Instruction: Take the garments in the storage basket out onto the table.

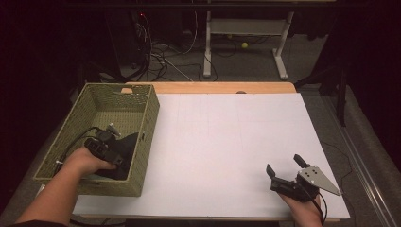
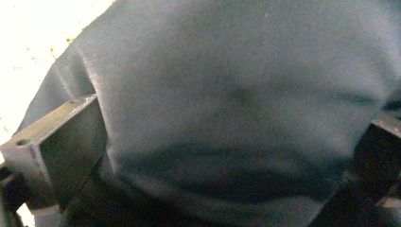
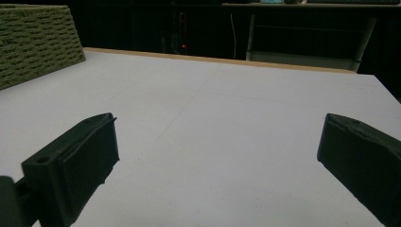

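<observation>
Basket (image 1: 146,113) at nine o'clock: dark cloth (image 1: 124,150) inside, pinched between left gripper (image 1: 118,158) jaws. Right gripper (image 1: 285,169) at five o'clock: wide open, empty.

Counted on the one white table (image 1: 227,142) are one woven green basket (image 1: 146,111), one dark cloth (image 1: 126,146) lying inside it, and two black two-jaw grippers, the left gripper (image 1: 116,158) and the right gripper (image 1: 284,168), each held in one hand.
</observation>
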{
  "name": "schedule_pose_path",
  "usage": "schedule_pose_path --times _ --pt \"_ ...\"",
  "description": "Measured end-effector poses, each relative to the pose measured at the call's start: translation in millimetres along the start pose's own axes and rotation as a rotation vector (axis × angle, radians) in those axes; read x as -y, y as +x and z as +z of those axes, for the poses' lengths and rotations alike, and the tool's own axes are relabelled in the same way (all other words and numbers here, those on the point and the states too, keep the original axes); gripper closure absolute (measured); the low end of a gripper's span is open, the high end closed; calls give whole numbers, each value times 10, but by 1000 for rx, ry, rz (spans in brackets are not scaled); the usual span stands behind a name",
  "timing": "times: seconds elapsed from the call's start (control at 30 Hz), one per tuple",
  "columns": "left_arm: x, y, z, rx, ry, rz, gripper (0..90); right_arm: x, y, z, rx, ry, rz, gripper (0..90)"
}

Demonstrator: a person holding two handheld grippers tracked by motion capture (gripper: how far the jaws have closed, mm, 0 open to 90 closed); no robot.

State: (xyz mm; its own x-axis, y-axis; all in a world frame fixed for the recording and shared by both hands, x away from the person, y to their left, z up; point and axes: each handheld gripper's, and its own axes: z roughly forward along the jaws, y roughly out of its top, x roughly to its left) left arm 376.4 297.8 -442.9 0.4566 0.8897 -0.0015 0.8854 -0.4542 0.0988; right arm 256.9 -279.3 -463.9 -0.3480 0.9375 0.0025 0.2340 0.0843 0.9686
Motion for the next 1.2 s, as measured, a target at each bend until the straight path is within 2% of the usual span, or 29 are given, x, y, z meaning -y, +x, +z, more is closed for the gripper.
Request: schedule_pose_path --times 0.13,0.17,0.3,0.37,0.53,0.57,0.73,0.8,1.0,1.2 --pt "-40 -4 22 0 28 3 0 0 6 9 -4 2 -3 0" --pt "-70 -14 23 -2 49 5 0 -1 18 15 -6 2 -2 0" --pt "-101 -20 11 11 64 11 32 -3 32 20 -10 4 -7 0" --pt "-99 -26 -6 27 66 13 93 -4 35 25 -11 3 -3 0" --pt "-90 -34 -21 40 58 17 177 3 23 40 -13 6 -3 0" --pt "-106 -37 -35 45 71 9 200 8 26 46 -14 10 0 0" --pt "-97 -42 -46 48 62 18 264 20 23 53 -20 13 0 0" --pt "-77 -44 -50 49 44 20 287 24 16 49 -20 13 4 0" --pt "-56 -37 -50 53 30 17 273 20 7 41 -23 8 17 0" --pt "-35 -47 -54 39 8 38 274 13 11 45 -21 6 8 0"
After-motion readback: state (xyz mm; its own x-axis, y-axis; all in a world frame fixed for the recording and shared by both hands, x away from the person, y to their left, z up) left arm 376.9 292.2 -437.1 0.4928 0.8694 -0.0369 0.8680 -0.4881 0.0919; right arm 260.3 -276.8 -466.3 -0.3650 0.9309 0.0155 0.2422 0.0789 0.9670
